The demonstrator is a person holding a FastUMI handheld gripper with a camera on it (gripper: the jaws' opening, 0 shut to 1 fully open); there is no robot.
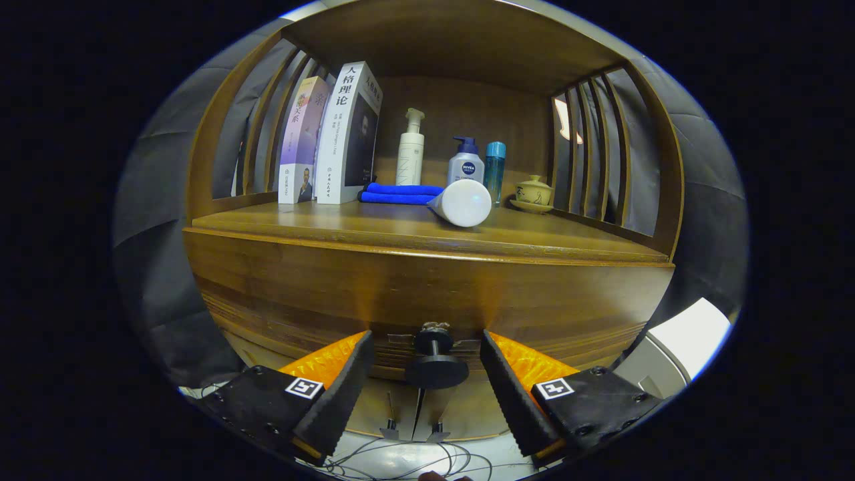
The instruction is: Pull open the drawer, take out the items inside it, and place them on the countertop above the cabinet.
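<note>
A: Why face the cabinet (427,280) square on?

B: The drawer (427,304) under the countertop's (401,230) front edge looks shut, so its contents are hidden. That fits before pulling or after closing.

A: And the white tube (464,202)?

B: Lying near the countertop's front edge, already up there.

A: The gripper (425,371)?

B: Spread wide, the knob (435,361) between its fingers, neither touching; centred so both sides could meet it evenly.

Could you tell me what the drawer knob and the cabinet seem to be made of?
The drawer knob, sitting between the open tool's fingers, looks like matte black plastic or painted metal; I cannot tell which. The cabinet looks like varnished brown wood: visible grain and soft sheen.
</note>
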